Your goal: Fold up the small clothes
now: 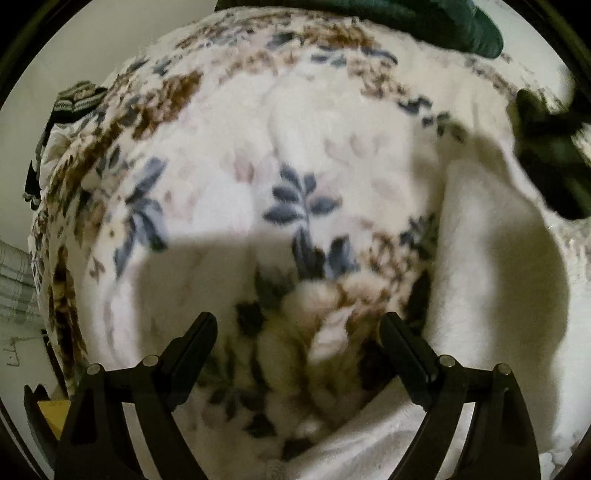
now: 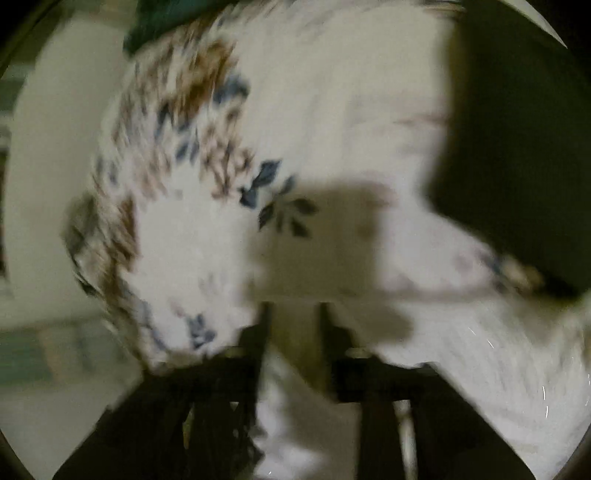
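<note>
Your left claw [image 1: 299,332] hung released over the floral fleece blanket [image 1: 295,147]; your right claw [image 2: 293,321] stood parted, clamping nothing, so the white garment [image 2: 461,350] beside it risked unfolding.

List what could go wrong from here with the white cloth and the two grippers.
1. The left gripper hangs wide open over the floral blanket; closing here could pinch blanket pile instead of the white cloth beside it.
2. The right gripper view is smeared by motion, jaws parted with nothing clearly pinched, so the cloth may lie loose and the fold could sag.
3. A dark green garment lies at the far edge; it could get dragged.
</note>
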